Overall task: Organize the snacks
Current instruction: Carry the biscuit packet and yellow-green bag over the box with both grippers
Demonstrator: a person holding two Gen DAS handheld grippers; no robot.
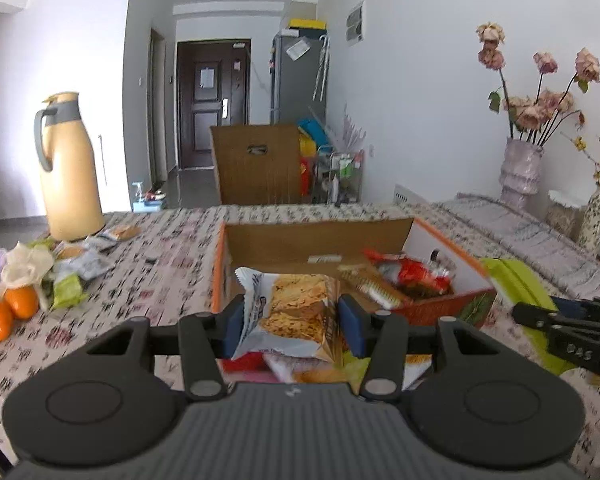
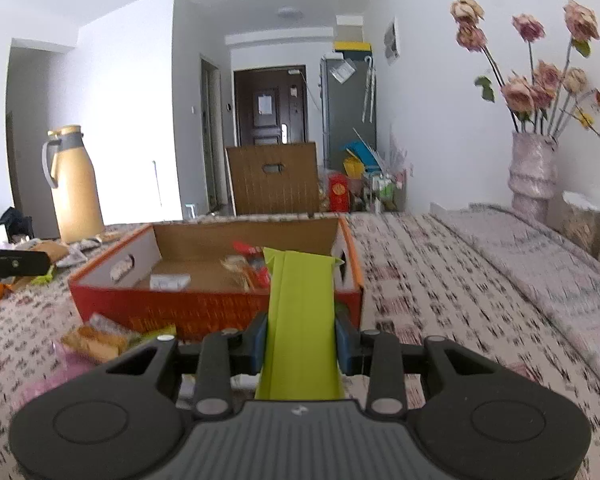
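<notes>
My left gripper [image 1: 291, 318] is clamped on a white-edged packet of golden crackers [image 1: 290, 314], held above the near wall of the open orange cardboard box [image 1: 446, 306]. My right gripper [image 2: 300, 346] pinches a flat lime-green packet [image 2: 300, 320], held upright just before the box's near right corner [image 2: 356, 292].

Inside the box, red and tan wrapped snacks [image 1: 404, 276] sit toward its right half; the left half of the brown floor is mostly bare, with one small white packet [image 2: 170, 281] on it. More loose snacks [image 2: 100, 338] lie on the patterned tablecloth [image 2: 440, 280] in front of the box, under my grippers.

To the left, well apart from the box, stand a tall beige thermos jug with a grey handle [image 1: 70, 168], a scatter of small wrappers [image 1: 84, 260], and oranges [image 1: 10, 312] near the table edge. To the right, a pale ridged vase of dried pink roses [image 2: 532, 172] stands by the wall, with open cloth between it and the box.
</notes>
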